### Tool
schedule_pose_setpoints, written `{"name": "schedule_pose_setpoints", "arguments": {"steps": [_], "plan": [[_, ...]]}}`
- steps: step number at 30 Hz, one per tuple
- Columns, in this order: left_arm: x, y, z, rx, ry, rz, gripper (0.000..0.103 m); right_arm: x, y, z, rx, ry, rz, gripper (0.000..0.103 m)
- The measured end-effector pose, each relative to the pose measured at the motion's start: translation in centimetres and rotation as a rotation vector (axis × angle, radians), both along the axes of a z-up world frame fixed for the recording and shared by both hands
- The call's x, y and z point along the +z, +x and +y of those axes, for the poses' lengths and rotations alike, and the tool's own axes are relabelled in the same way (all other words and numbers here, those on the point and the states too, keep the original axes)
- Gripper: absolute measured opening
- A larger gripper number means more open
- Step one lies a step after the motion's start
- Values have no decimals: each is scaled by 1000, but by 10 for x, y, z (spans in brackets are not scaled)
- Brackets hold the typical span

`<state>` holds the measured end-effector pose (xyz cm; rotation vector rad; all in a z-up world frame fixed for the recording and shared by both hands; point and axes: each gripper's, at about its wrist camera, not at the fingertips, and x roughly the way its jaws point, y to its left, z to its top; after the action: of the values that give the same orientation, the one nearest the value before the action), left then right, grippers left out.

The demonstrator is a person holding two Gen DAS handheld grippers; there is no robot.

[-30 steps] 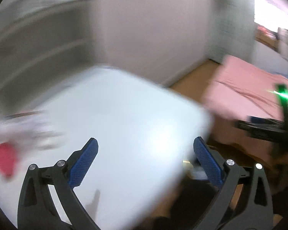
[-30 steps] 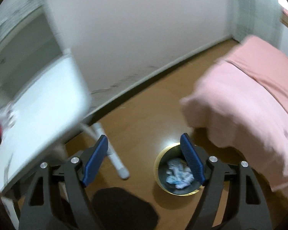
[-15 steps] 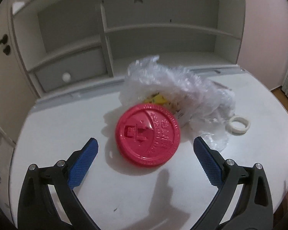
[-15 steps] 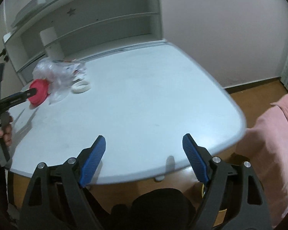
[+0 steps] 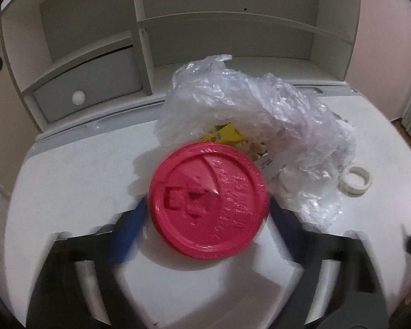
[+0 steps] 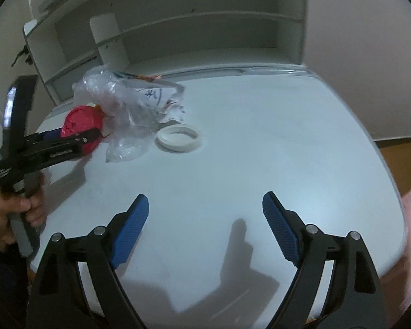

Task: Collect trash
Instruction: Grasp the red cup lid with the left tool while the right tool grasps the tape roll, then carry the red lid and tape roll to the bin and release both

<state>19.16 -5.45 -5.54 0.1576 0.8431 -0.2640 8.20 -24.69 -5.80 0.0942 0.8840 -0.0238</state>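
now left claw (image 5: 208,219) closing around red lid (image 5: 208,200) (contact unclear); plastic bag (image 5: 260,115) holds yellow wrapper (image 5: 227,135); right claw (image 6: 205,219) wide.

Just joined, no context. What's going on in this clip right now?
A person is clearing trash off a white desk with two handheld grippers. The left gripper is closing around a red lid, its fingers at either side of the rim; motion blur hides whether it has gripped yet. Behind the lid sits a crumpled plastic bag, with a white tape ring beside it. The right gripper hovers open over bare desk, holding nothing.
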Motion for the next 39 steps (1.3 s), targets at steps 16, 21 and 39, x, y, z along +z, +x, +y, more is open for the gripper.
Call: {"name": "schedule_pose_setpoints", "arguments": {"steps": [16,21,39], "plan": [[39,-68,29,-18,-17,-93,76,-20,90,24,96,-98,55,59],[40,-78,16,-46,-12,-88,76,-11,68,17,110,-112,22,50],[41,-219,-291,-713,-148,-40,76,-12,-209,-249,-610,-50,-7,50]]}}
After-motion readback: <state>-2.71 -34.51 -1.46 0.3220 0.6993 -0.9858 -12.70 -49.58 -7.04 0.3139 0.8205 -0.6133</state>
